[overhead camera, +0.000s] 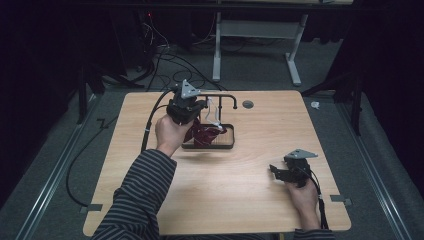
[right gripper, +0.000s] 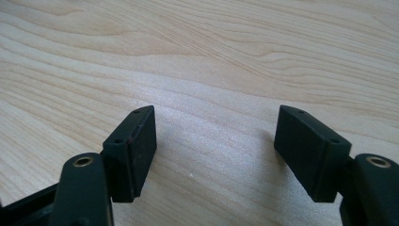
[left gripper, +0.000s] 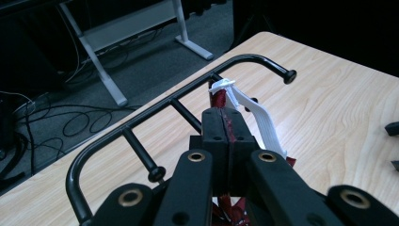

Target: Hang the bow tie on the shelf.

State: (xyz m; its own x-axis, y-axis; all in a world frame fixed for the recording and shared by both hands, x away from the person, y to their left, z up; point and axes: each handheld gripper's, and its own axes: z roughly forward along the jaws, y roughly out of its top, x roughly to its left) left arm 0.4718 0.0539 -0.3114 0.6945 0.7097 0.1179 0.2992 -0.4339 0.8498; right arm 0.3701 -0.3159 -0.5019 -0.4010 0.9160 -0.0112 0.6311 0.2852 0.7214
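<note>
Red cloth (left gripper: pixel 220 101) on its white hanger (left gripper: pixel 256 117) is being pinched by the clamped left gripper (left gripper: pixel 227 123) beside the black rack (left gripper: pixel 160 101), above the tray (overhead camera: pixel 227 145). Hook is needing careful guiding over the rail; rack pegs are crowding the approach. Right gripper (right gripper: pixel 216 150) is idling agape, holding nothing, on the table (right gripper: pixel 197 47).

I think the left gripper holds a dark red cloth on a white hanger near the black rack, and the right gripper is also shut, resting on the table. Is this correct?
Not quite. The right gripper is open: the right gripper view shows its jaws standing wide apart over the bare table. The rest holds: the left gripper is shut on the dark red cloth with its white hanger, by the black rack.
</note>
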